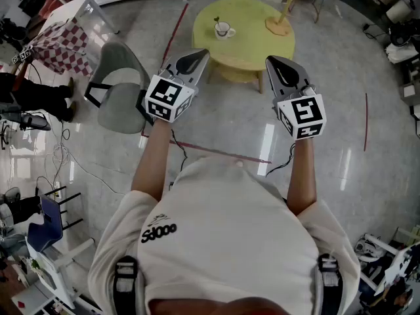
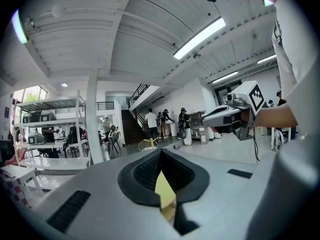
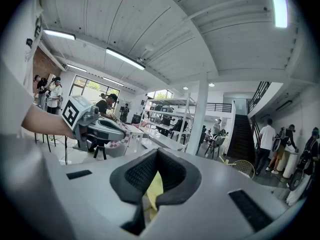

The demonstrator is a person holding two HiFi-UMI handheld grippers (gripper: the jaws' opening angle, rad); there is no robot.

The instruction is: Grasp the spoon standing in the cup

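Well short of the round yellow surface [image 1: 244,51], on its near side, both hand-held tools hover over the pale floor. The grey left gripper [image 1: 197,56], with its black-and-white marker cube, points at the surface's near left edge. Its jaws are pressed together tip to tip with nothing between them. The matching right gripper [image 1: 273,63] points at the near right edge, and its jaws likewise meet at the tips, holding nothing. A grey shell chair [image 1: 118,84] stands to the left of the surface. On the surface, toward its far side and left of centre, sits the white handled cup [image 1: 225,30]. The spoon [image 1: 217,21] stands in it, showing as a thin dark stem that leans up and to the left past the rim. Its bowl is hidden inside the cup, and it is too small to tell more. A tan wooden stand [image 1: 281,21] rests at the surface's far right edge, well apart from the cup.
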